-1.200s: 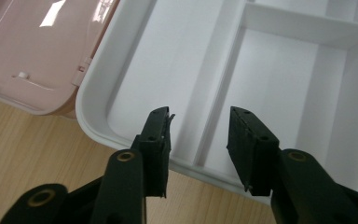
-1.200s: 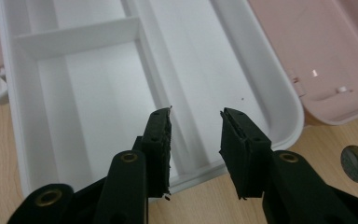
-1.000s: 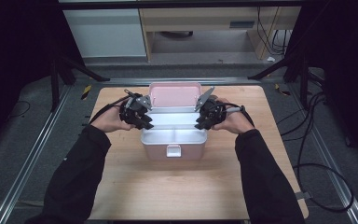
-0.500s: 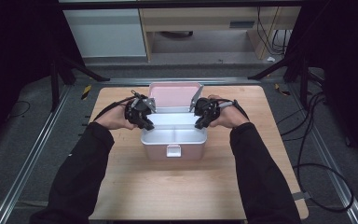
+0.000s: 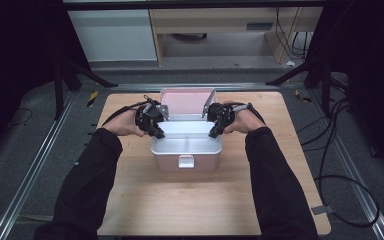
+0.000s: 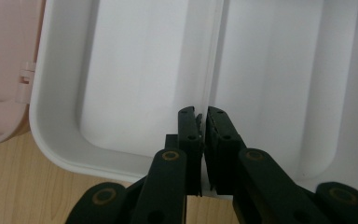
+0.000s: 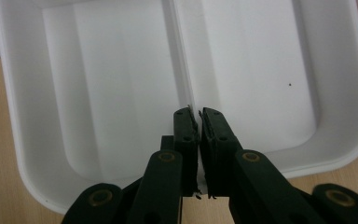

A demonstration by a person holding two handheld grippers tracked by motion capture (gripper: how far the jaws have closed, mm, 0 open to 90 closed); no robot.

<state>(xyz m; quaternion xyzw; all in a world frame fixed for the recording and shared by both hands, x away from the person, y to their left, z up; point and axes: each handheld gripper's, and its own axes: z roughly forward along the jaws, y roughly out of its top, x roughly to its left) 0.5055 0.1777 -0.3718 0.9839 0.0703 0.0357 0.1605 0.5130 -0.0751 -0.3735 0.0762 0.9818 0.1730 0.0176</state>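
Box (image 5: 186, 150): pink lunch box with a white inner tray, sitting on the wooden table (image 5: 200, 205) around the middle of its far half; long axis runs left to right, clasp facing the near edge.
Lid (image 5: 185, 102): pink, swung open and standing up at the box's far side, toward the table's far edge.
Tray (image 6: 135, 79): two compartments split by a raised divider (image 7: 182, 60); both look empty, apart from a tiny dark speck in one.
Left gripper (image 5: 156, 131): at the box's left end, jaws closed on the divider where it meets the rim.
Right gripper (image 5: 214, 131): at the box's right end, jaws likewise closed on the divider.
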